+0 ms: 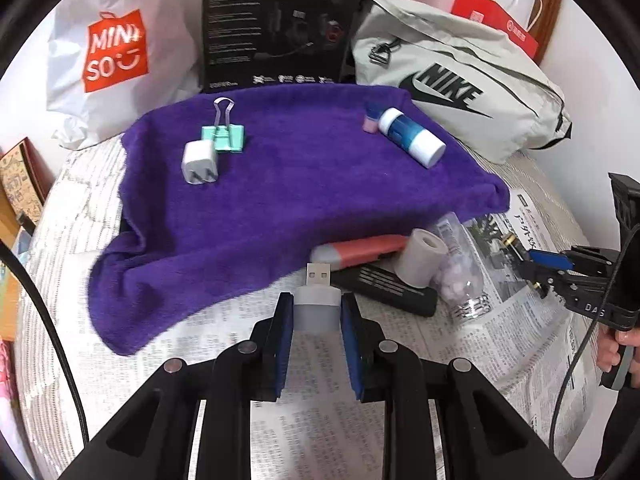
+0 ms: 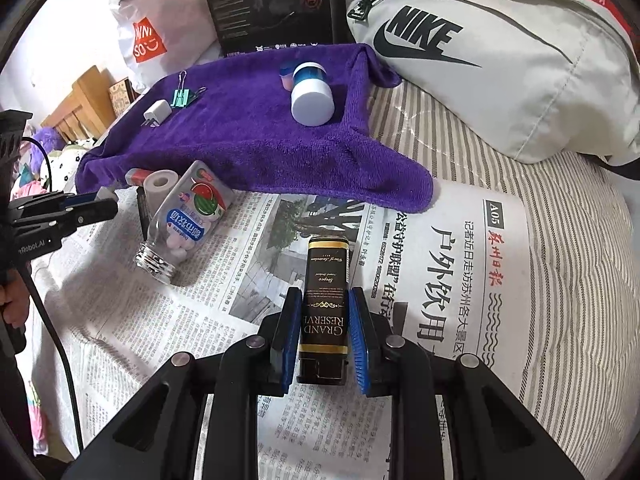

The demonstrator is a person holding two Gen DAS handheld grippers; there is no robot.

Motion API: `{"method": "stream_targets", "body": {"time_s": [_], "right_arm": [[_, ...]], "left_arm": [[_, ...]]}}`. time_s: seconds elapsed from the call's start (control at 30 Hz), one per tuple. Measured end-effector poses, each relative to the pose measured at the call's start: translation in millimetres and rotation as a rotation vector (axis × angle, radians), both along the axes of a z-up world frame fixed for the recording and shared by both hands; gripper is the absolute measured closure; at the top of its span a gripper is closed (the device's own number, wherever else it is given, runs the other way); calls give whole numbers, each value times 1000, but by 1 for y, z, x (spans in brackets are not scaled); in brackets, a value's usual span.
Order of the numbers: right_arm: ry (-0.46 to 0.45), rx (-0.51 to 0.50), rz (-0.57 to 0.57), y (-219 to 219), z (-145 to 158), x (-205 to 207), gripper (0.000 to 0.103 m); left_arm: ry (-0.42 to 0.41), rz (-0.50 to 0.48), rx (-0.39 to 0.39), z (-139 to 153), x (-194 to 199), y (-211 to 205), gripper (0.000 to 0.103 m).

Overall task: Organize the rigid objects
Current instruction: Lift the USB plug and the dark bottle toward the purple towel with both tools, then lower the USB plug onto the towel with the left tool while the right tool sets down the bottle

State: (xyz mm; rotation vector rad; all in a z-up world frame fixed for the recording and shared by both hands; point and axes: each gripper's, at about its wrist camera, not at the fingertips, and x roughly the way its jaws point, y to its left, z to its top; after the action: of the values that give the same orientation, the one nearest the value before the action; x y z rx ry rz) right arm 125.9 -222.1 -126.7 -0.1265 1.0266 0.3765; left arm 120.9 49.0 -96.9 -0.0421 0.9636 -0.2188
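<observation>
My left gripper (image 1: 317,304) is shut on a white USB plug light (image 1: 316,300), held just above the newspaper at the near edge of the purple towel (image 1: 280,184). My right gripper (image 2: 325,304) is shut on a black Grand Reserve box (image 2: 326,296) over the newspaper (image 2: 440,260). On the towel lie a white charger (image 1: 199,162), a green binder clip (image 1: 223,132), a blue and white bottle (image 1: 412,136) and a small pink and blue piece (image 1: 371,118).
Beside the towel on the newspaper lie a red tube (image 1: 360,250), a white roll (image 1: 420,258), a black bar (image 1: 392,290) and a candy bottle (image 2: 184,220). A Miniso bag (image 1: 116,52), a black box (image 1: 280,20) and a Nike bag (image 1: 460,84) stand behind.
</observation>
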Motion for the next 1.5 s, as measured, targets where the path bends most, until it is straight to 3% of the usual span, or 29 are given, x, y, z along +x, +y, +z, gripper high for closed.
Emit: {"method": "stream_targets", "body": {"time_s": [0.47, 0.97, 1.5], "right_arm": [[-34, 72, 42, 9, 31, 3, 79], [-86, 78, 125, 46, 68, 53, 79], [-40, -28, 212, 89, 44, 114, 79]], "left_arm": [[-26, 41, 11, 15, 17, 25, 80], [-36, 68, 25, 23, 51, 41, 80], [-1, 89, -7, 3, 83, 51, 80]]}}
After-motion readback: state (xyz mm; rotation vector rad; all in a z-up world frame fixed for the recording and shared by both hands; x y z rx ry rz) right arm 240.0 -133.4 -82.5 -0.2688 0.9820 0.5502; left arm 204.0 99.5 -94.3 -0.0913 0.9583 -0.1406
